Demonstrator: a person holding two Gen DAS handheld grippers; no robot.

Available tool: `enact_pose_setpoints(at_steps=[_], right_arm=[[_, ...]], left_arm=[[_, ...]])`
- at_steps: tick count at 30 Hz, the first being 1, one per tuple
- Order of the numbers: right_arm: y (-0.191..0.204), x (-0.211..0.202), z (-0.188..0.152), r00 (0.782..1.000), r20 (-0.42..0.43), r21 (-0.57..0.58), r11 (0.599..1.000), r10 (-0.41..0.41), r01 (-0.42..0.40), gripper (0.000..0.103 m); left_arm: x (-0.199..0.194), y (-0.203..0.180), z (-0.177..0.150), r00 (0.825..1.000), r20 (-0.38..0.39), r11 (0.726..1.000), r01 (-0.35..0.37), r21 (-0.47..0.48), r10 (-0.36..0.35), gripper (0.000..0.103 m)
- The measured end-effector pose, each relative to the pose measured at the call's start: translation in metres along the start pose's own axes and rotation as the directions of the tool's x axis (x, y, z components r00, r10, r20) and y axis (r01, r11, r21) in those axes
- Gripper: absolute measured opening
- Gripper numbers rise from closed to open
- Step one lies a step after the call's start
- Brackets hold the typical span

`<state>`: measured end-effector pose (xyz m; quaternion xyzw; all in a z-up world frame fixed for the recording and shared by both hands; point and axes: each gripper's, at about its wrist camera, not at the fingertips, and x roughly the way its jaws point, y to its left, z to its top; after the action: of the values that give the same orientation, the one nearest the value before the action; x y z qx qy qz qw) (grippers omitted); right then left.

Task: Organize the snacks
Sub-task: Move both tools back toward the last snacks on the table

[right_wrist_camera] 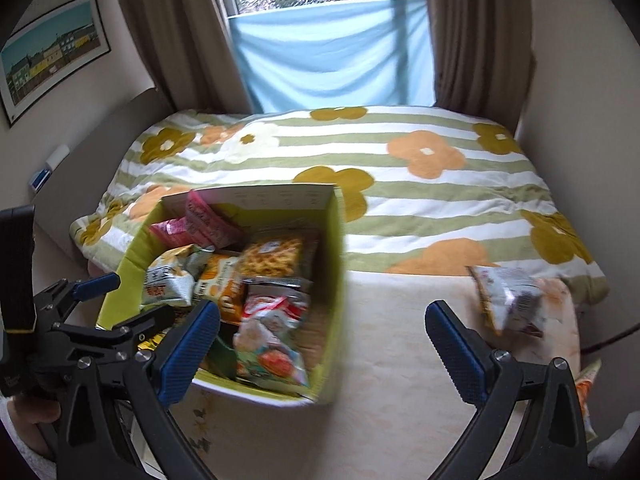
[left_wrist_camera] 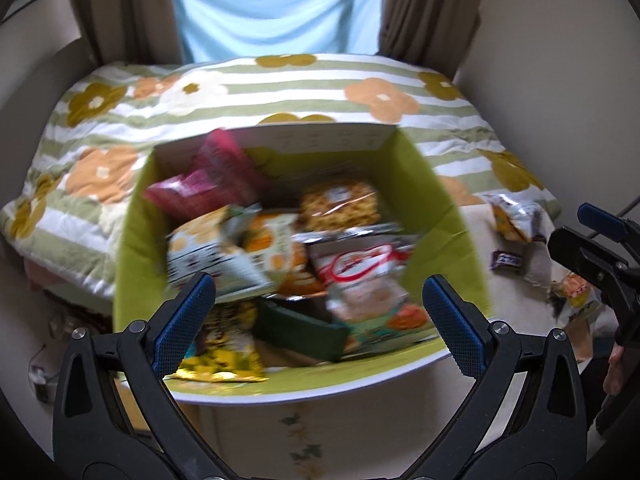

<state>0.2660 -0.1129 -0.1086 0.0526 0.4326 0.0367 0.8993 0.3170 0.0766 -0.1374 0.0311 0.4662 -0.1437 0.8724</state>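
The left tongs (left_wrist_camera: pixel 318 312) were spread wide and gripped nothing, poised over a green box (left_wrist_camera: pixel 434 216) packed with snack packets — a red-and-white packet (left_wrist_camera: pixel 360 266) near the middle. The right tongs (right_wrist_camera: pixel 322 338) also gaped empty above the cream bed surface (right_wrist_camera: pixel 396 360), beside the box (right_wrist_camera: pixel 334 264). A silver snack bag (right_wrist_camera: pixel 508 300) lay loose further right — well apart from the box.

Motion blur smears the packets in the green box (left_wrist_camera: pixel 436 216), leaving their print unreadable. The orange packet (right_wrist_camera: pixel 588 396) at 4 o'clock in the right wrist view is half hidden behind a finger arm. The silver packet (right_wrist_camera: pixel 508 300) is also blurred.
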Motion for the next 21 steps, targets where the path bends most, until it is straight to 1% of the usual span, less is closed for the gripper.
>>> enact_pose_setpoints(at_steps=[5, 9, 13, 17, 20, 21], right_arm=[[-0.048, -0.024, -0.005, 0.999, 0.022, 0.022, 0.999, -0.032, 0.031, 0.102], [-0.091, -0.040, -0.010, 0.998, 0.015, 0.040, 0.998, -0.059, 0.058, 0.102], [-0.136, -0.052, -0.013, 0.996, -0.017, 0.059, 0.994, -0.091, 0.092, 0.102], [-0.172, -0.057, -0.016, 0.994, -0.041, 0.057, 0.993, -0.097, 0.099, 0.102], [-0.197, -0.052, -0.022, 0.992, -0.081, 0.059, 0.993, -0.094, 0.098, 0.102], [-0.204, -0.049, -0.024, 0.992, -0.091, 0.060, 0.994, -0.091, 0.097, 0.102]], left_arm=[[0.000, -0.054, 0.012, 0.999, 0.019, 0.999, 0.028, 0.046, -0.029, 0.103], [0.006, -0.108, 0.025, 0.998, 0.017, 0.994, 0.053, 0.095, -0.055, 0.103], [0.020, -0.161, 0.042, 0.995, -0.016, 0.985, 0.095, 0.146, -0.094, 0.103], [0.040, -0.210, 0.057, 0.994, -0.044, 0.970, 0.111, 0.216, -0.104, 0.103], [0.059, -0.245, 0.067, 0.989, -0.086, 0.953, 0.141, 0.269, -0.122, 0.103], [0.067, -0.258, 0.071, 0.987, -0.101, 0.943, 0.148, 0.298, -0.123, 0.103]])
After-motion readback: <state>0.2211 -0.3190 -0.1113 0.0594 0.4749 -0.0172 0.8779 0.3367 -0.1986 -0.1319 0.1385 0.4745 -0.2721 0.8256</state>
